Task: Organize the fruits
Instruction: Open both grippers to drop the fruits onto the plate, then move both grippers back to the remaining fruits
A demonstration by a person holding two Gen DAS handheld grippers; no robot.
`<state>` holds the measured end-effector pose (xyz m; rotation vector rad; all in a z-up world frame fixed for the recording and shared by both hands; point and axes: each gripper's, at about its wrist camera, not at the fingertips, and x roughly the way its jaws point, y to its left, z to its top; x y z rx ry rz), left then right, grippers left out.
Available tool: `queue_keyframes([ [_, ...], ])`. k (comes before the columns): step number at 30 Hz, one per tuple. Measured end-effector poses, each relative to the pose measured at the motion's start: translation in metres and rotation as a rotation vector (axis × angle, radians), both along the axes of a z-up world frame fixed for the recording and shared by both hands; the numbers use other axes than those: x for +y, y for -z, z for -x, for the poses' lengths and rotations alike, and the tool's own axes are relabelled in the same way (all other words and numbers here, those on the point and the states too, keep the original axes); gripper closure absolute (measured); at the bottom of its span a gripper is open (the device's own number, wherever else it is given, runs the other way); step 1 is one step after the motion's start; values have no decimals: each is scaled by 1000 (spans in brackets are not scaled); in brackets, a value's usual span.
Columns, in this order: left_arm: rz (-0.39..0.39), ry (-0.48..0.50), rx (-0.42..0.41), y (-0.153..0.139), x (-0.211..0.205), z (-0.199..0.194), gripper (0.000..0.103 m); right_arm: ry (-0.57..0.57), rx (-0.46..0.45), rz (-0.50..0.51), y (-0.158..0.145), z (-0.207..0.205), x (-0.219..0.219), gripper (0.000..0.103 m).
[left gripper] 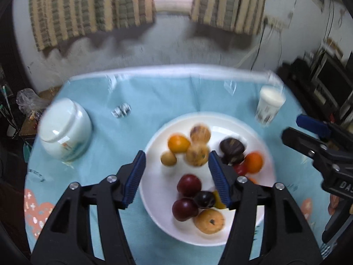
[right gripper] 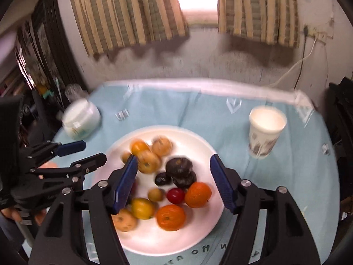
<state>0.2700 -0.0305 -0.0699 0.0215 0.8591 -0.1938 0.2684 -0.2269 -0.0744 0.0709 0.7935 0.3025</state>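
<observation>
Both the left gripper (left gripper: 176,176) and right gripper (right gripper: 173,182) are held wide open, empty, above the plate (right gripper: 205,150) (fruit heaped); one fruit should be singled out squarely.

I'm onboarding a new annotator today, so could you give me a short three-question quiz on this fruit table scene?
1. True or false: both the left tool and the right tool are open and hold nothing.
2. Multiple choice: where do the fruits lie? A) loose on the blue tablecloth B) on the white plate C) inside the paper cup
3. Fill in: beyond the plate, the white jar stands on the ____ side of the table and the cup on the other.

Key: 1 true; 2 B; 3 left.
</observation>
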Motion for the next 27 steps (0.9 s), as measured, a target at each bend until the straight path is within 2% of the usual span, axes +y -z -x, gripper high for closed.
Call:
queue_keyframes([
  [2,-3,7,-54,-21,2,19,30,-12,-41,-13,-26,19,-1,35],
  [3,-13,23,-85,-32,3,38,30,-25,-49,-18,-37,32,-1,35],
  [5,-39,51,-97,-39,2,65,29,-53,-68,-30,-49,62,-1,34],
  [7,-64,73,-81,-33,1,96,29,-70,-73,-24,-49,100,0,34],
  [9,-75,83,-51,-17,3,134,29,-79,-48,-31,-37,131,-1,33],
  [13,-74,74,37,19,11,190,29,-67,58,-23,13,198,0,33],
  [17,-103,56,116,47,14,223,29,-80,179,-31,62,251,6,33],
  [21,-112,46,119,50,14,241,29,-112,217,-5,81,274,17,33],
  [27,-113,36,117,45,12,249,30,-138,197,22,81,273,23,33],
])
